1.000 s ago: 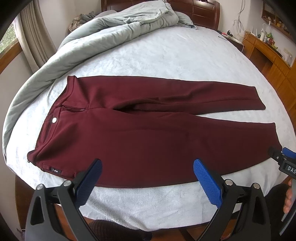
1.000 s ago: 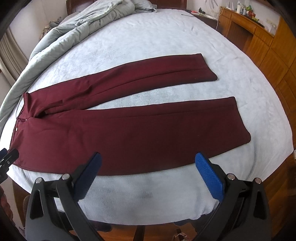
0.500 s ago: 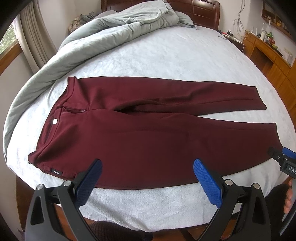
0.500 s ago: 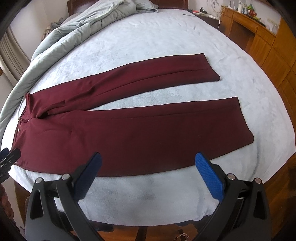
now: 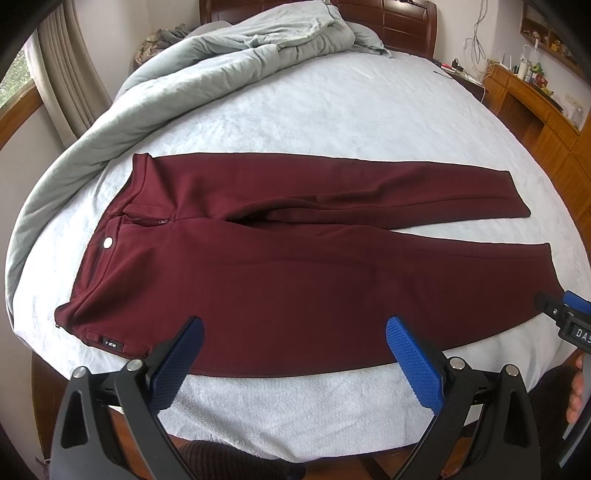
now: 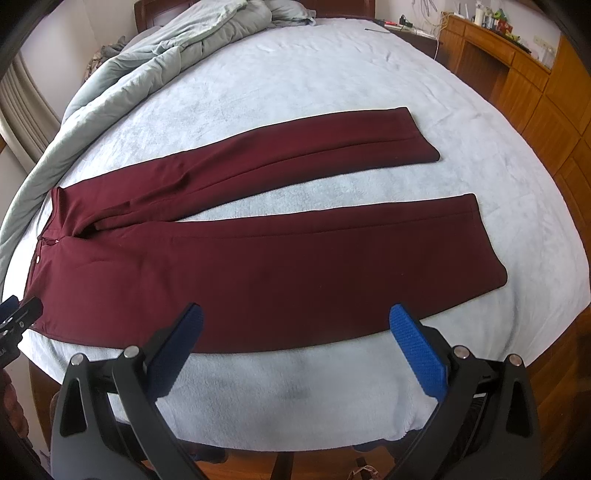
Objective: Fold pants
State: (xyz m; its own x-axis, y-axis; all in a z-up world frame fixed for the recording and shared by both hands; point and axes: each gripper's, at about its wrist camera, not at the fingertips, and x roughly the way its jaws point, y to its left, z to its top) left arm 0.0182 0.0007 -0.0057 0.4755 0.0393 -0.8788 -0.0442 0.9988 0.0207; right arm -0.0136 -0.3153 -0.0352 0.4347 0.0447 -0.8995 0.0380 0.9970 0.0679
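At the far left, your crumpled grey-green quilt lies heaped along the left edge of the bed, running up to the dark wooden headboard. Beside it, the dark maroon fabric pants lie flat on the pale blue-white fleecy bedspread, waistband toward the left with its small silver button showing, both legs stretched out to the right and parted in a narrow V. The near leg runs along the near edge of the bed.

Your left gripper hovers above that near edge, jaws spread wide and empty, blue pads over the hip and thigh. Your right gripper is likewise wide open and holding nothing, poised over the lower stretch of the near leg, not touching it. At the far right stands an orange-brown wooden desk unit; small items sit on top, too small to identify.
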